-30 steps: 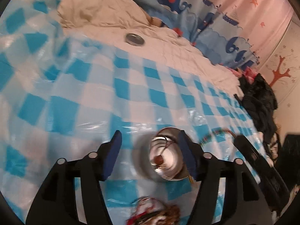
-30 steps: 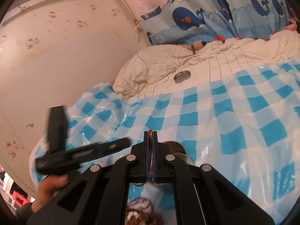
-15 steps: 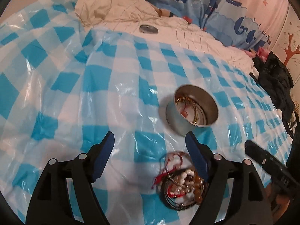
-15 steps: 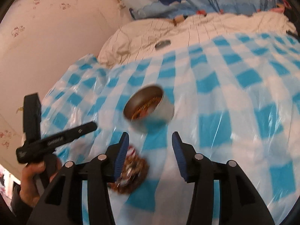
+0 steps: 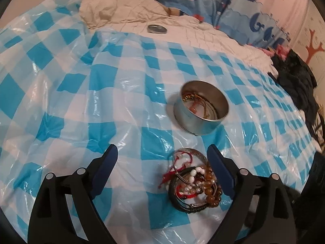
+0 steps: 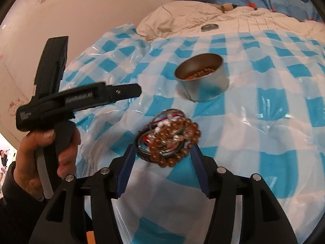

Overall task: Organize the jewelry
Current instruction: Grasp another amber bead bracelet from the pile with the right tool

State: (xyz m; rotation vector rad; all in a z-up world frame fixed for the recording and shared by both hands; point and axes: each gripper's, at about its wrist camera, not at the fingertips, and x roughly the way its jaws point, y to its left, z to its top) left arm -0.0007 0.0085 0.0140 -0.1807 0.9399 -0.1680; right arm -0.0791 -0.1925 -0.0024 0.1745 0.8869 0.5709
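A round metal tin (image 5: 201, 112) stands on the blue-and-white checked plastic sheet (image 5: 81, 93) and holds a few bracelets. It also shows in the right wrist view (image 6: 203, 77). A pile of bracelets (image 5: 193, 180), with brown beads, white beads and red cord, lies just in front of the tin. My left gripper (image 5: 162, 154) is open and empty above the sheet, the pile near its right finger. My right gripper (image 6: 161, 152) is open, its fingers either side of the pile (image 6: 168, 139). The left gripper's body (image 6: 61, 99) is held up at the left.
The tin's lid (image 5: 156, 28) lies on the cream quilt (image 5: 126, 14) at the back, also seen in the right wrist view (image 6: 209, 27). Whale-print curtains (image 5: 213, 2) hang behind. Dark clothes (image 5: 294, 77) sit at the right edge.
My right gripper, shut on a bracelet over the tin a second ago, has opened and pulled back to the pile. My left gripper has drawn back from the tin and stays open.
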